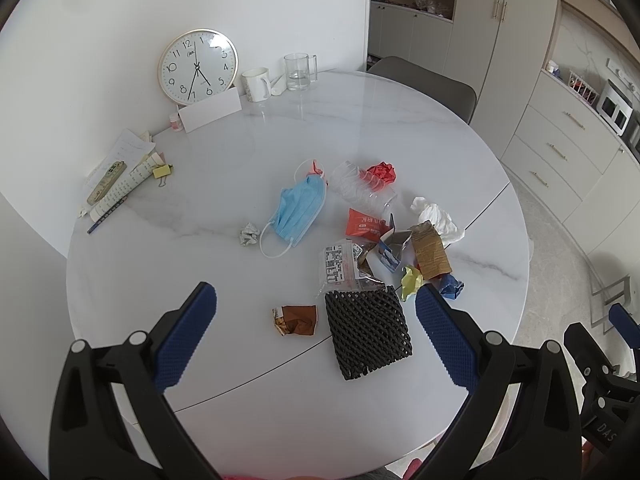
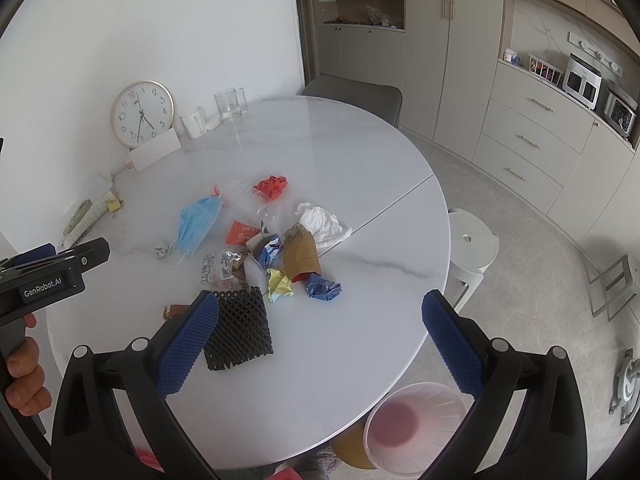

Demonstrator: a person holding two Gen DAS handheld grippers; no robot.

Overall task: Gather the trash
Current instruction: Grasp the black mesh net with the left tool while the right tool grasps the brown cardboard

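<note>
Trash lies scattered mid-table: a blue face mask [image 1: 298, 210], a clear crushed bottle [image 1: 362, 192], red crumpled paper [image 1: 382, 172], white tissue [image 1: 438, 216], an orange packet [image 1: 366, 226], brown cardboard [image 1: 432, 254], a black foam net [image 1: 368, 330], a brown wrapper [image 1: 298, 319], and yellow [image 1: 412, 282] and blue [image 1: 452, 286] paper balls. My left gripper [image 1: 316, 300] hangs open above the near table, over the wrapper and net. My right gripper [image 2: 320, 308] is open too, above the net [image 2: 240, 328] and the table's near edge. A pale bin [image 2: 412, 424] sits on the floor below.
A clock [image 1: 197, 66], white mug [image 1: 256, 84], glass mug [image 1: 298, 72] and card stand at the table's back by the wall. Papers and a pencil [image 1: 116, 184] lie at the left. A grey chair [image 1: 424, 80] and white stool [image 2: 474, 244] flank the round marble table [image 1: 400, 120].
</note>
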